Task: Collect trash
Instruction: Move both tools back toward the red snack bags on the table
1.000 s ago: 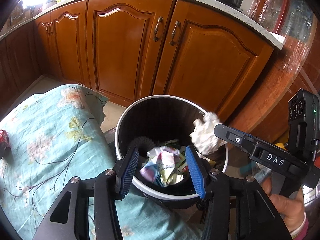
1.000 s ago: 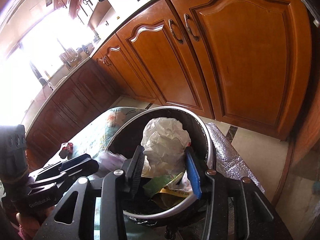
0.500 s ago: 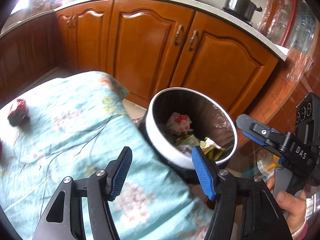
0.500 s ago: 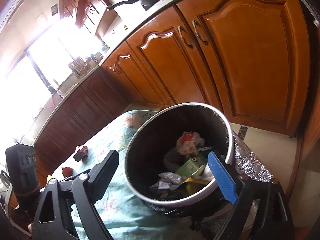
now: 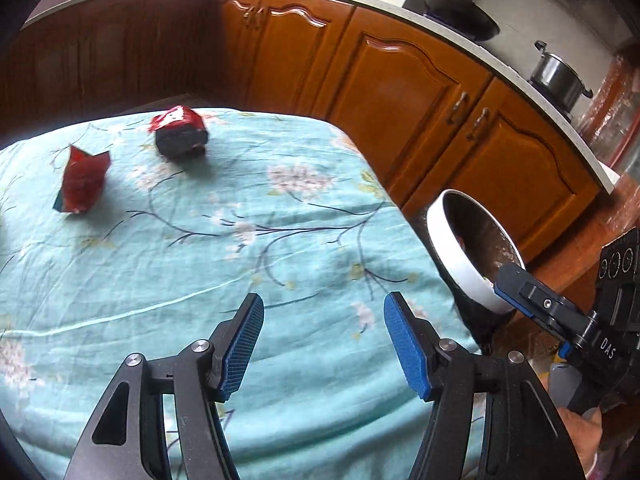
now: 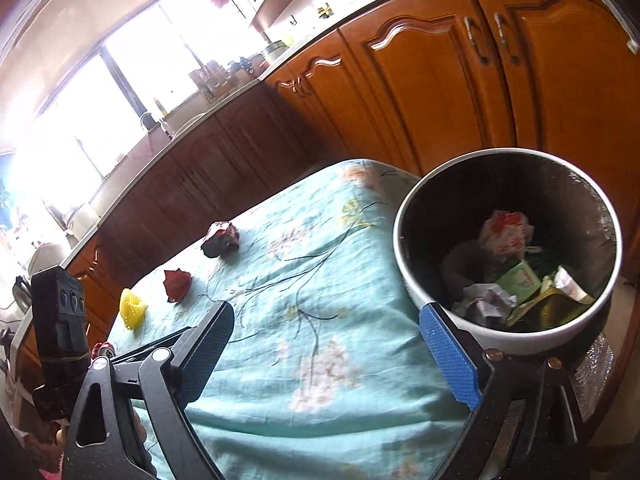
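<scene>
Left wrist view: we find our left gripper released, nothing between its pads, angled down over the floral cloth. It faces the red wrapper and the dark crumpled packet, which lie well apart from us, probably the next pickups. Our right gripper stands spread wide and empty beside the bin, which holds collected trash. A yellow item also waits on the cloth.
</scene>
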Action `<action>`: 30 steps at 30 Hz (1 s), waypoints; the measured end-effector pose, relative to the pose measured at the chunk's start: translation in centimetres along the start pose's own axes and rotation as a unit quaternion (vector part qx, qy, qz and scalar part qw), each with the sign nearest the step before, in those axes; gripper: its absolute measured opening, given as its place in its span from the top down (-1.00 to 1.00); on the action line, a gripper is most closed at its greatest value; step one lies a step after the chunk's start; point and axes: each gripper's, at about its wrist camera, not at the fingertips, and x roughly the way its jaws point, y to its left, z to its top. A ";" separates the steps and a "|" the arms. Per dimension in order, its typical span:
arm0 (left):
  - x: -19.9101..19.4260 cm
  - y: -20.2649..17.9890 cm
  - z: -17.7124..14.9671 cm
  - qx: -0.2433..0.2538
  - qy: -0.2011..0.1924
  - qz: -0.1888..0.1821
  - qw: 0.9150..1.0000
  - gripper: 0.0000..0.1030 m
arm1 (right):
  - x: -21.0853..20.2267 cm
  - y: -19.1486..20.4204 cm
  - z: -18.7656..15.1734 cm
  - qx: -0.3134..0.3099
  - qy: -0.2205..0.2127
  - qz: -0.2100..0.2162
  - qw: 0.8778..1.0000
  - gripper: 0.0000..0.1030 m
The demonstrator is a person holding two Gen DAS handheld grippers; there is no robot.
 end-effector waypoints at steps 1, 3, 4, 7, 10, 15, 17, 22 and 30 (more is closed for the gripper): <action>-0.5 0.8 -0.2 -0.007 -0.002 0.005 1.000 -0.21 | 0.5 0.7 0.0 -0.005 0.005 0.003 1.000 -0.85; -1.4 2.2 -0.5 -0.023 -0.005 0.012 1.000 -0.21 | 1.5 2.0 -0.1 -0.017 0.013 0.009 1.000 -0.85; -1.7 2.6 -0.5 -0.029 -0.007 0.015 0.999 -0.21 | 1.9 2.7 -0.1 -0.022 0.016 0.011 1.000 -0.85; -2.8 4.5 -0.5 -0.050 -0.013 0.025 0.998 -0.21 | 3.3 4.7 -0.1 -0.037 0.028 0.023 0.999 -0.85; -3.9 6.2 -0.5 -0.066 -0.019 0.034 0.997 -0.21 | 4.7 6.5 0.0 -0.053 0.040 0.032 0.997 -0.85; -5.4 8.8 -0.6 -0.089 -0.032 0.046 0.994 -0.24 | 7.1 9.0 0.2 -0.074 0.062 0.041 0.995 -0.85; -5.3 9.8 -0.5 -0.098 -0.034 0.051 0.993 -0.25 | 7.9 9.7 0.3 -0.078 0.067 0.045 0.994 -0.85; -5.6 11.8 -0.2 -0.112 -0.038 0.062 0.991 -0.27 | 10.0 11.2 0.8 -0.082 0.082 0.052 0.992 -0.85; -5.4 13.6 1.6 -0.109 -0.042 0.083 0.990 -0.28 | 13.2 12.7 1.8 -0.081 0.098 0.064 0.990 -0.85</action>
